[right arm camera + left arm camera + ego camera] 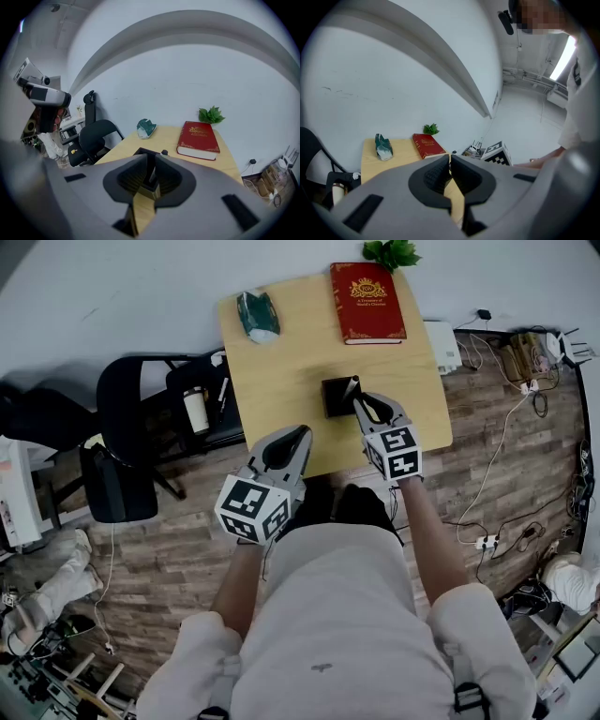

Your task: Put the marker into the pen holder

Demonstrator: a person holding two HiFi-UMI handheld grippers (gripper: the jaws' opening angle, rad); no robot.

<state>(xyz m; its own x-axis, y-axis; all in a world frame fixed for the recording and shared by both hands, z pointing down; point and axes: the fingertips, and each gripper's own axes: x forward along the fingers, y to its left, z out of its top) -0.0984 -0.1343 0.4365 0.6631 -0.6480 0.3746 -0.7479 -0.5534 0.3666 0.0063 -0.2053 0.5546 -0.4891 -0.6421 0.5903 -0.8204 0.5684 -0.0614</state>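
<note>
A black square pen holder [335,401] is standing just right of the middle of the head view, on the light wooden counter [281,371]. The right tongs [357,403] are hovering at its lower right edge. In the right gripper view they are closing down to a narrow gap on a slim dark marker [352,387]. The marker is slanting over the holder's opening, with its far end reaching the upper right corner of the holder.

The left tongs [306,431] are hanging over the counter's lower edge, left of the holder and apart from it. Their pads are sitting almost together, with nothing between them.

A red hardcover book [367,302] is lying at the upper right of the counter, and a leafy green plant [391,252] is peeking in just above it. A crumpled green and white packet [258,315] is resting near the upper left corner. A black office chair [122,446] is standing at the left of the frame.
</note>
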